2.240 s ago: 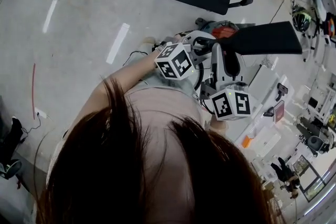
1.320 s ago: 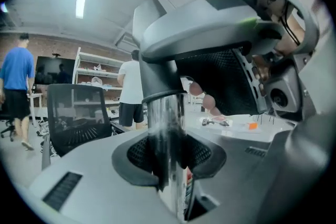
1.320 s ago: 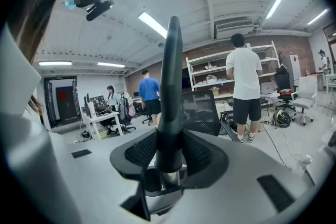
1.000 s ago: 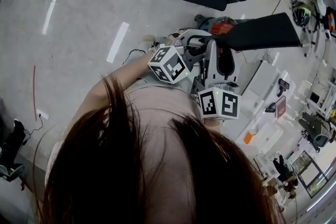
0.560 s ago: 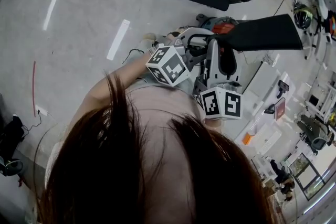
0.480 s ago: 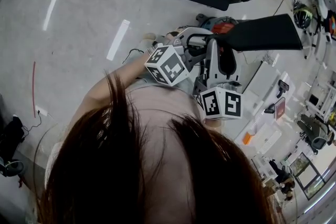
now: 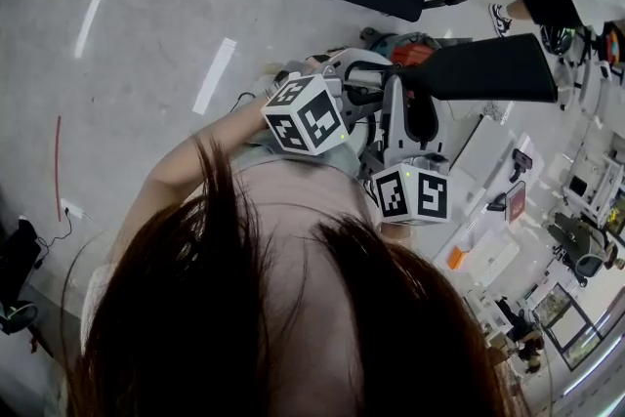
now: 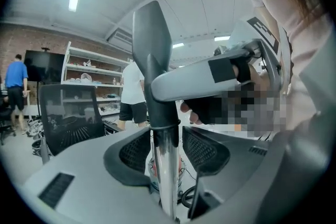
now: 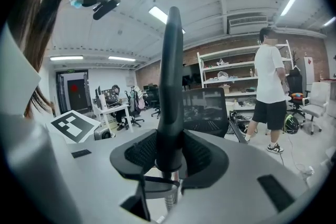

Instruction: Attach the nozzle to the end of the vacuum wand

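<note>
Clamping nozzle (image 9: 170,86) in right jaws, left jaws just opening around wand (image 8: 167,176), workshop floor (image 7: 146,34)

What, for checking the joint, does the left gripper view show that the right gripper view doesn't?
Only the left gripper view: the chrome wand between the left gripper's jaws, which have just been opening and stand off it, and the right gripper crossing the nozzle. Only the right gripper view: its jaws clamped on the nozzle collar, and the left's marker cube. Both: nozzle, mesh chair.
</note>
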The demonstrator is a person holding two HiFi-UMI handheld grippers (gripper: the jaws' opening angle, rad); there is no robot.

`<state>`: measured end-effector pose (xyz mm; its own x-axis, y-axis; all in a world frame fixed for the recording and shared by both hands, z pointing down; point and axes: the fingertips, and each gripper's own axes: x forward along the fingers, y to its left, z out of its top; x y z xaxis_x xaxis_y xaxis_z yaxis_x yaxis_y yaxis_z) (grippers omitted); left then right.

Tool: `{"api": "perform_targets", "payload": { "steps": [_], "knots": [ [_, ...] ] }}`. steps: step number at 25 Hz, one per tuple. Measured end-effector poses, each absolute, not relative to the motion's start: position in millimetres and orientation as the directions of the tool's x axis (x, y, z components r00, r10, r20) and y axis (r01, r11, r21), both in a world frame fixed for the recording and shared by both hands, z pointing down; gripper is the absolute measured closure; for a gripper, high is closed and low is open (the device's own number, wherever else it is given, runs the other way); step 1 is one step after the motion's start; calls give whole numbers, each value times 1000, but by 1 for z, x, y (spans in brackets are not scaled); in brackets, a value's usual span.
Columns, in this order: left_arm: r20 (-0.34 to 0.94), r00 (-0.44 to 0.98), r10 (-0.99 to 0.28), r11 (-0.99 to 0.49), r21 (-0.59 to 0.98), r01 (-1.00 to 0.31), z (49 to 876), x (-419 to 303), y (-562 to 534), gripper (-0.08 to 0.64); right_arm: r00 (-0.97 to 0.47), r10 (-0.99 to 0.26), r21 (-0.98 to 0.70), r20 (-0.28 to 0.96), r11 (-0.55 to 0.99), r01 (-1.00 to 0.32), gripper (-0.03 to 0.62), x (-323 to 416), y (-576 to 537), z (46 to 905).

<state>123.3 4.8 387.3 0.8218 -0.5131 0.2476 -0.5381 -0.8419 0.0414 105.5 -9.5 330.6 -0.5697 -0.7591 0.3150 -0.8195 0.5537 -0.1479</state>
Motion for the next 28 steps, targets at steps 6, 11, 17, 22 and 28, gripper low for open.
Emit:
{"api": "perform_targets", "payload": {
  "steps": [6,11,17,22,28],
  "knots": [
    [258,843,-471,-866,44,-498,383,121,4,336,-567,-757,-146,323,553,-821,426,107,-16,331],
    [256,834,-488,-863,-1,-504,377,123,-11,330,-554,-759,-145,343,540,-829,426,104,-19,333],
    [226,838,-497,-865,-45,-500,370,130,-13,350,-555,-762,-139,335,542,-829,426,104,-17,332],
    [184,843,-505,-861,-38,-508,365,131,-1,359,-563,-757,-134,330,553,-822,425,106,-5,328],
    [158,858,-489,-871,-42,-489,371,135,-11,364,-579,-707,-152,406,573,-806,425,109,-16,336]
  ]
}}
